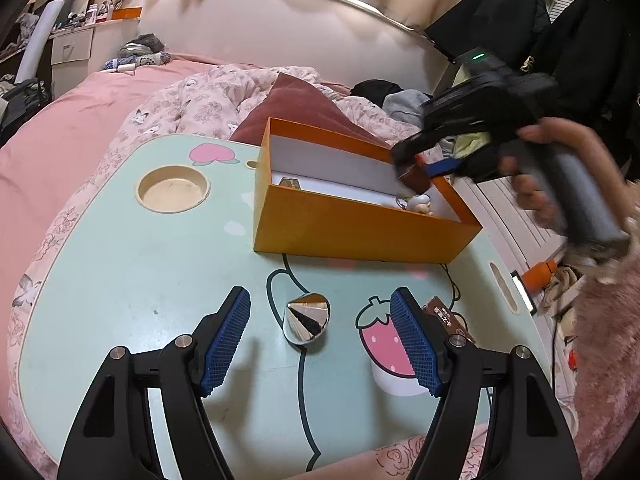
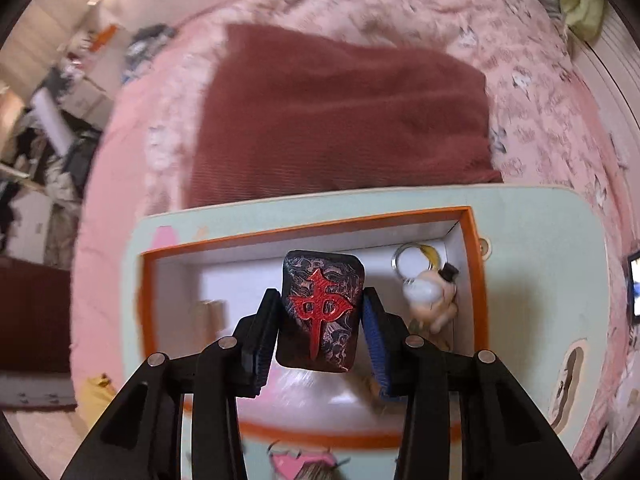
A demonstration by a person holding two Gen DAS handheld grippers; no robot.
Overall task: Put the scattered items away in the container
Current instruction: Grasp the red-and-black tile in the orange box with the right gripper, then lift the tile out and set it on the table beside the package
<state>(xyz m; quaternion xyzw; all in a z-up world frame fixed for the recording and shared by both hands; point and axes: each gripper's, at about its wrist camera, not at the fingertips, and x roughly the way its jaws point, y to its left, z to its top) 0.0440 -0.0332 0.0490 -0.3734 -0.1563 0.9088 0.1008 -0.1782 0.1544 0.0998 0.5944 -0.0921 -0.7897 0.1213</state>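
An orange box (image 1: 360,232) with a white inside stands on the mint lap table (image 1: 140,280). My right gripper (image 2: 320,294) is shut on a dark mahjong tile (image 2: 320,308) with a red character and holds it over the open box (image 2: 304,226). In the left wrist view that gripper (image 1: 416,168) hangs at the box's right end, held by a hand (image 1: 560,168). Inside the box lie a small figurine keychain (image 2: 430,296) and a small pale item (image 1: 290,182). My left gripper (image 1: 320,296) is open low over the table, with a shiny silver cone-shaped piece (image 1: 306,318) just ahead between its fingers.
A brown packet (image 1: 444,316) lies by the left gripper's right finger. The table has a round cup hole (image 1: 174,188) at the far left and sits on a pink bed with a dark red pillow (image 2: 340,120) behind the box.
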